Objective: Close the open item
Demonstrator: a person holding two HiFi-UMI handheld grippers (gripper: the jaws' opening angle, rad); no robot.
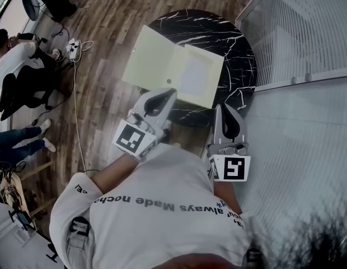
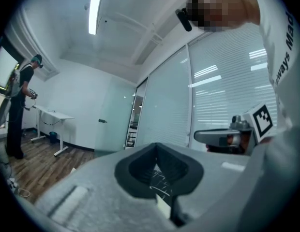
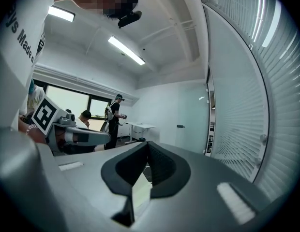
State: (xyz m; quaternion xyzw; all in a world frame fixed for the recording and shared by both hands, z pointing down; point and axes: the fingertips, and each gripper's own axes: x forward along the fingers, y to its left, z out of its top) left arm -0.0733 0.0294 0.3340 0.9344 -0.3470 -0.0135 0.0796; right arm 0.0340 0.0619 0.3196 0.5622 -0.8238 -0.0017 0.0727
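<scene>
A pale yellow folder (image 1: 173, 67) lies open and flat on a round black marble table (image 1: 235, 49); its left leaf hangs over the table's left edge. My left gripper (image 1: 169, 92) is shut and empty, with its tip over the folder's near edge close to the fold. My right gripper (image 1: 225, 106) is shut and empty too, just off the folder's near right corner, above the table's near rim. In the left gripper view the jaws (image 2: 157, 145) meet with a sliver of folder and marble showing through them. The right gripper view shows its jaws (image 3: 147, 143) closed over a strip of folder.
A glass wall with blinds (image 1: 302, 32) runs along the right of the table. On the wooden floor at left lie cables and a power strip (image 1: 74, 49). Seated people (image 1: 17, 60) are at the far left. A standing person (image 3: 113, 117) and a white desk (image 3: 140, 127) are farther off.
</scene>
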